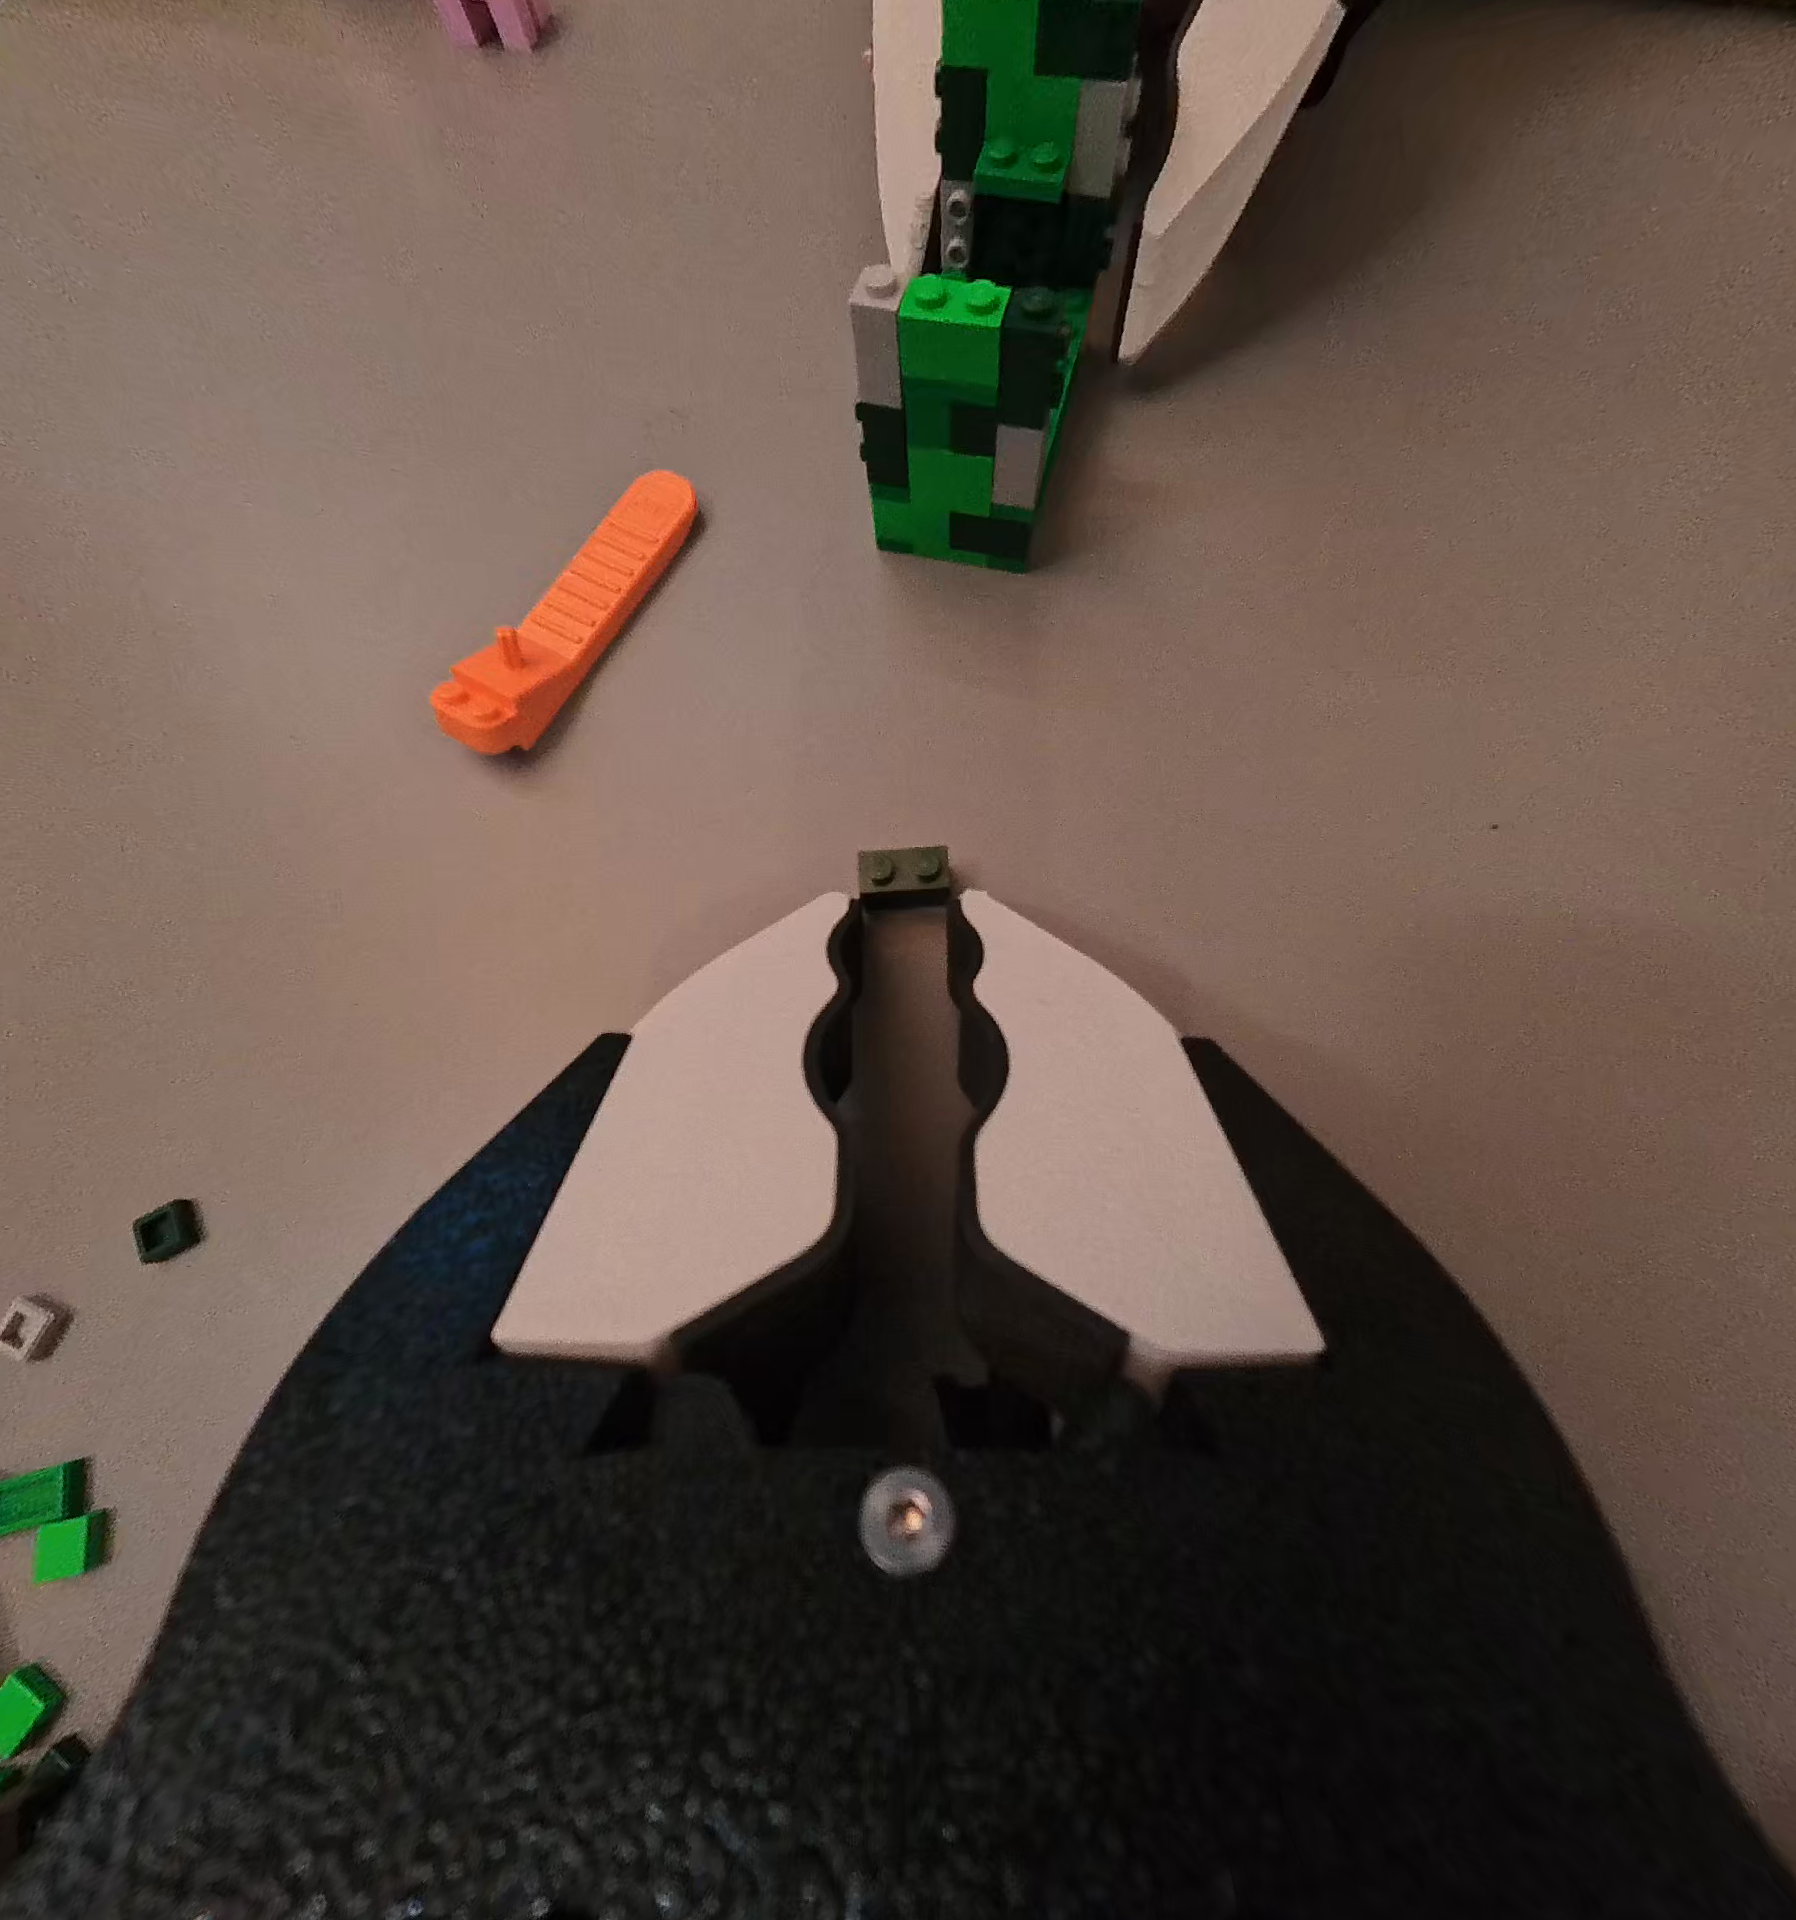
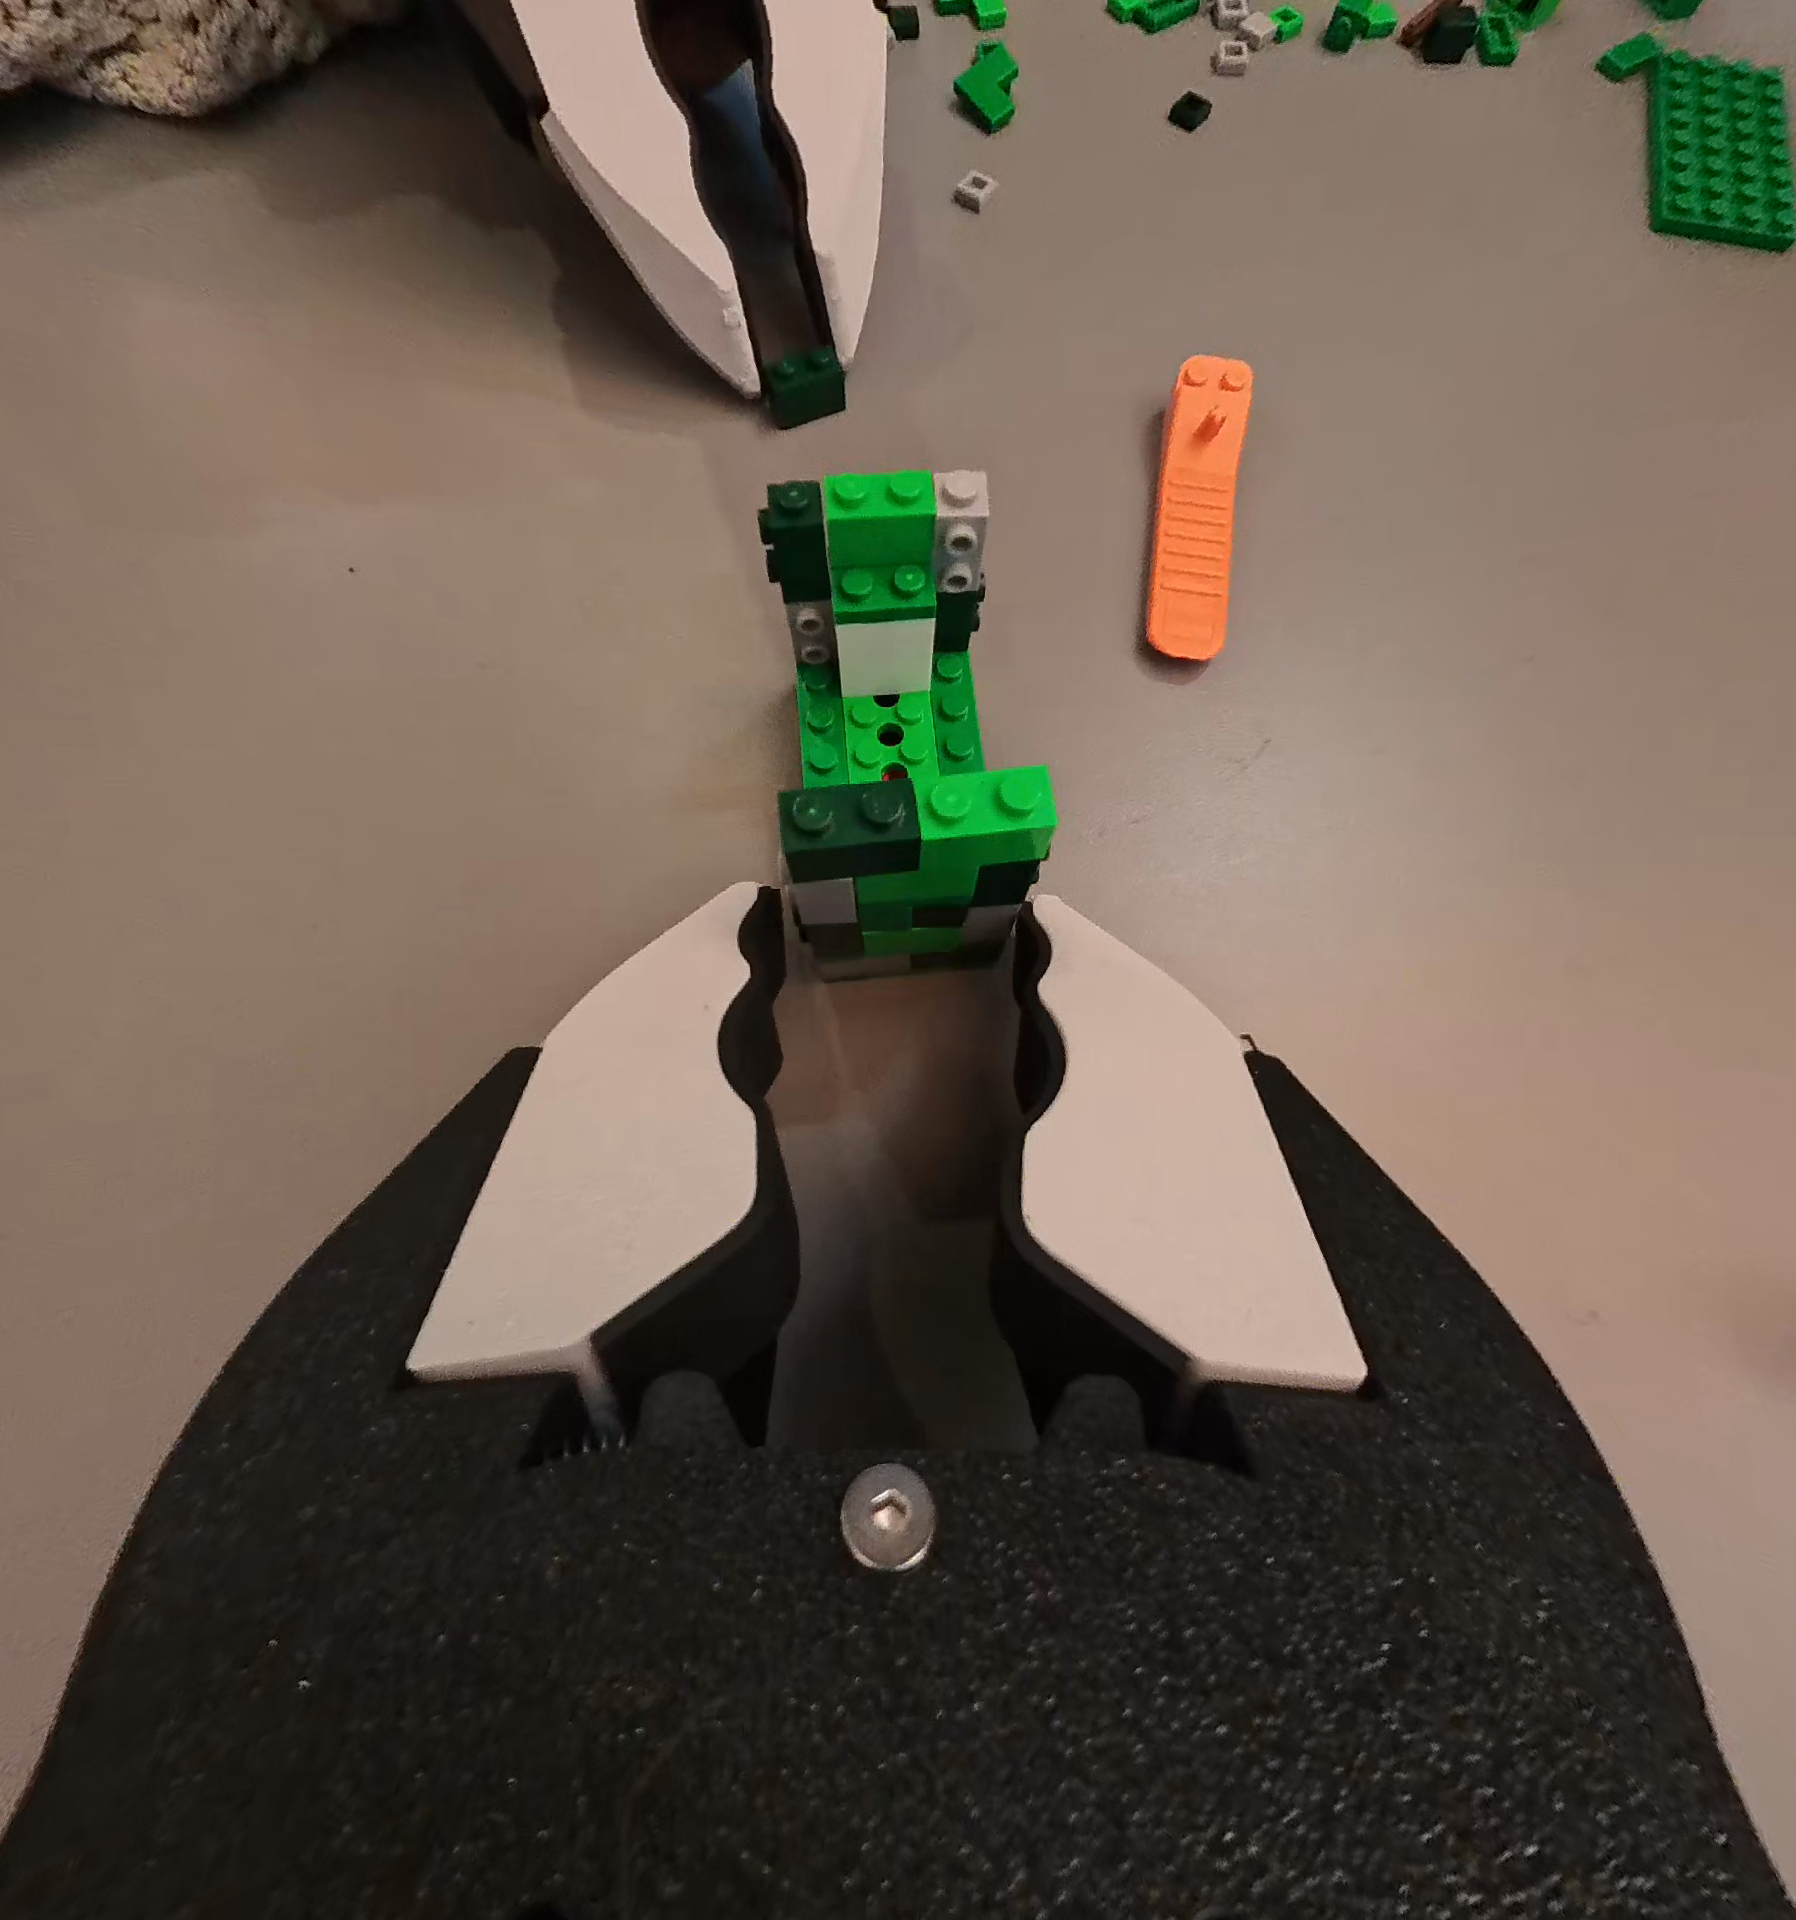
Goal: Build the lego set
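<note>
Right tongs [image 2: 899, 914] grip the half-built green model [image 2: 899, 727] at centre frame; left tongs [image 1: 906, 902] pinch a dark brick [image 1: 904, 871], not yet added. Farther, upper right, loose pieces [image 2: 1393, 26] and a plate [image 2: 1720, 156] await.

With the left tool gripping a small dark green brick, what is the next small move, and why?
Probably carry the dark green brick, pinched in the left tool, the short way to the green build and line it up over open studs. The right tool already clamps the build.
</note>
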`<state>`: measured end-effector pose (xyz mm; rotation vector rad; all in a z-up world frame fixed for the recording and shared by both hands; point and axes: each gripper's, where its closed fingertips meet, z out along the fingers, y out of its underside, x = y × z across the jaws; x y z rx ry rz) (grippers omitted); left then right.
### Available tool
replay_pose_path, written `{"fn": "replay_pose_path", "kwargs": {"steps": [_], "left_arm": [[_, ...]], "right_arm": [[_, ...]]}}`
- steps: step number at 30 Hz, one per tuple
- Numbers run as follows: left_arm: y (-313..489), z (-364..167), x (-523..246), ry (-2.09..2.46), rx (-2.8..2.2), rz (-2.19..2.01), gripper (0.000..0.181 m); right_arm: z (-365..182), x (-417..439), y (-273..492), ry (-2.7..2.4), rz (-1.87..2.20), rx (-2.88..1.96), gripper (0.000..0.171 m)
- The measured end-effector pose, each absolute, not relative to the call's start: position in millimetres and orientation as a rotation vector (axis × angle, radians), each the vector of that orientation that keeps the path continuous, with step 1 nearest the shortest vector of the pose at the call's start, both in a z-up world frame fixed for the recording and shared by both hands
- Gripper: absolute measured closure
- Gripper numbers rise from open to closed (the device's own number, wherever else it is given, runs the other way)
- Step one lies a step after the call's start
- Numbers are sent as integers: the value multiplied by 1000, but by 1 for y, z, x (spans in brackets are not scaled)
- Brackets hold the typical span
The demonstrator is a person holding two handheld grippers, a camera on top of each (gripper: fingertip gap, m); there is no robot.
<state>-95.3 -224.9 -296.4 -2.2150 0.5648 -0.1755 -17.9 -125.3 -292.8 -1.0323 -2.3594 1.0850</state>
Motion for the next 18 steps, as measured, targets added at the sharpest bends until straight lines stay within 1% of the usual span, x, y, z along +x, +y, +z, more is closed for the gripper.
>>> {"fn": "replay_pose_path", "kwargs": {"steps": [1, 18], "left_arm": [[-225, -296, -95, 564, -2215, -176, 166], [-227, -295, -94, 544, -2225, -197, 166]], "right_arm": [[-293, -18, -125, -2360, 1085, -1032, 129], [-293, -18, -126, -2360, 1086, -1030, 130]]}}
